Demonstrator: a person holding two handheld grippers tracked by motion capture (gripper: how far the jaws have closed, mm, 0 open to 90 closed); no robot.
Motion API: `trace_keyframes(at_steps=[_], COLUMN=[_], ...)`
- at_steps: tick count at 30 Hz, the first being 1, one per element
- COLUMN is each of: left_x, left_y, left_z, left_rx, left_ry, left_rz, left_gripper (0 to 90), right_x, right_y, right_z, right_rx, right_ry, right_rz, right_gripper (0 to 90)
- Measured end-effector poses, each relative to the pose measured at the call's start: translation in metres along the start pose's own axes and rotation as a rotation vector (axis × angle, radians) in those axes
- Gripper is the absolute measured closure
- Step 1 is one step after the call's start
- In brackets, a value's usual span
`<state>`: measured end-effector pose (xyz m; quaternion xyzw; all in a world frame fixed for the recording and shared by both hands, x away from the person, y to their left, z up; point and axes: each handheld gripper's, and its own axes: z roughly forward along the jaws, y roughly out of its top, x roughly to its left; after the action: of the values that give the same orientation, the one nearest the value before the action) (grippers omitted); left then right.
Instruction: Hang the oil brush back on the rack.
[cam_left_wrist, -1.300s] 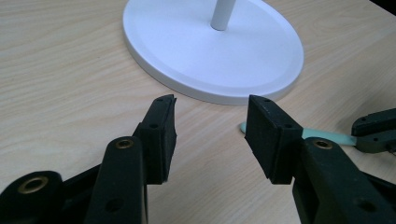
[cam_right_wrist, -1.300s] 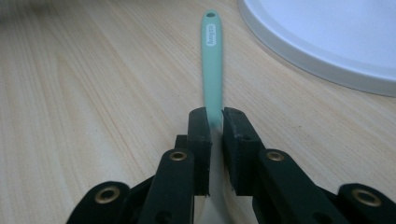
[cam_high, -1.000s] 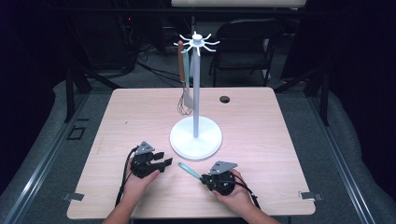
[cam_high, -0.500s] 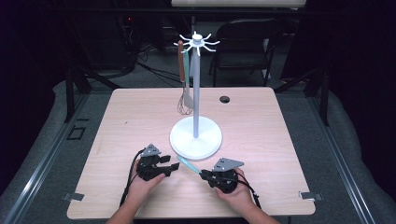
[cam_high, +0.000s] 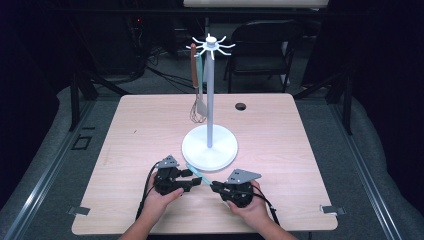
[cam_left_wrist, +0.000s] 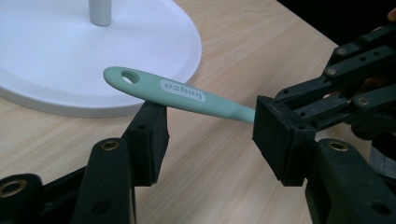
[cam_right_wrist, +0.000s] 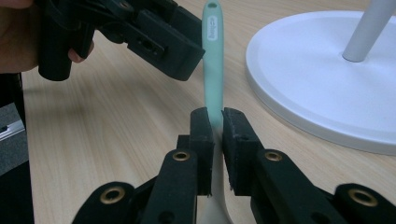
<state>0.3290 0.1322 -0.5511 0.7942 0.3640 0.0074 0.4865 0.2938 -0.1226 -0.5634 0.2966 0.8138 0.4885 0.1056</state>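
Our right tool (cam_right_wrist: 215, 122) pinches the mint-green plastic utensil handle (cam_left_wrist: 177, 94); our left tool (cam_left_wrist: 210, 133), just been opening, straddles it without touching.

There's a small white label with dark lettering on the green handle (cam_left_wrist: 180, 94), seen upside down. It's too blurred to spell out. No other writing reads anywhere.
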Motion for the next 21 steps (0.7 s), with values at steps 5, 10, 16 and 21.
trace_keyframes(at_steps=[5, 10, 16, 21], left_x=[-0.006, -0.01, -0.011, -0.011], left_y=[0.005, 0.009, 0.006, 0.006], left_z=[-0.002, 0.001, 0.01, 0.01], left_rx=[-0.023, -0.034, -0.015, -0.021], left_ry=[-0.021, -0.048, -0.047, -0.046], left_rz=[0.004, 0.003, -0.009, -0.008], left_gripper=[49.6, 52.6, 53.4, 54.7], right_x=[0.002, 0.003, 0.002, -0.001], right_y=[0.001, 0.002, 0.001, -0.003], right_z=[0.002, 0.003, 0.006, 0.006], right_rx=[-0.008, -0.016, -0.004, 0.054], right_ry=[0.006, 0.009, 0.024, 0.025], right_rz=[0.002, -0.002, 0.014, 0.023], right_gripper=[82.4, 82.3, 80.2, 71.0])
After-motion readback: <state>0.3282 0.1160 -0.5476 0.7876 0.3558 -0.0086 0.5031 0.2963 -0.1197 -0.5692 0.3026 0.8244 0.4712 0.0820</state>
